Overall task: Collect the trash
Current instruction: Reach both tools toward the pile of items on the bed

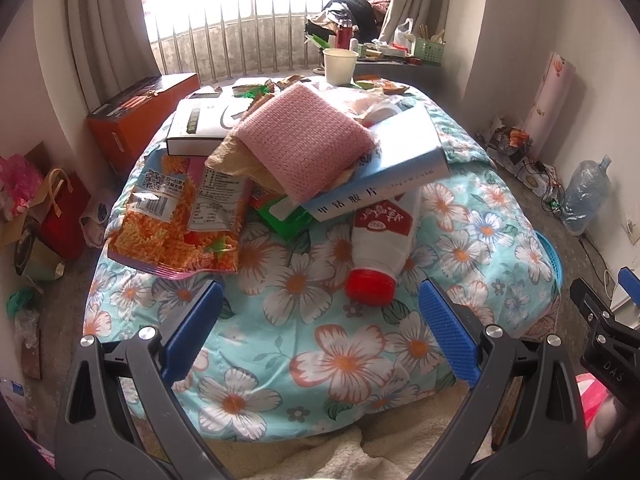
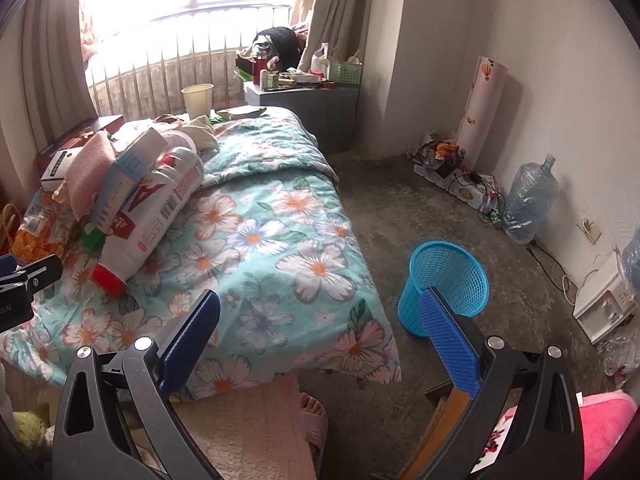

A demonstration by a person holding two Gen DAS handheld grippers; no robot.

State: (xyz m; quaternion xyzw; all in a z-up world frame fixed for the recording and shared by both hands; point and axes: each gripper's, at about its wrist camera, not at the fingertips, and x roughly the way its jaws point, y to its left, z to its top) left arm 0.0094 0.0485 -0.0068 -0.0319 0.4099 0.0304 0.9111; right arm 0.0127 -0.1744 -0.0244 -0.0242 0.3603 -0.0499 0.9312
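Observation:
A white bottle with a red cap lies on the floral bedspread, part under a pale blue box. Left of it are an orange snack bag, a green packet and a pink cloth. A paper cup stands at the far end. My left gripper is open, just short of the bottle's cap. My right gripper is open over the bed's near corner, beside a blue mesh bin on the floor.
A white box lies behind the pile. An orange case sits left of the bed. A cluttered grey stand is by the window. A water jug, cables and a power strip line the right wall. A slippered foot is near the bed.

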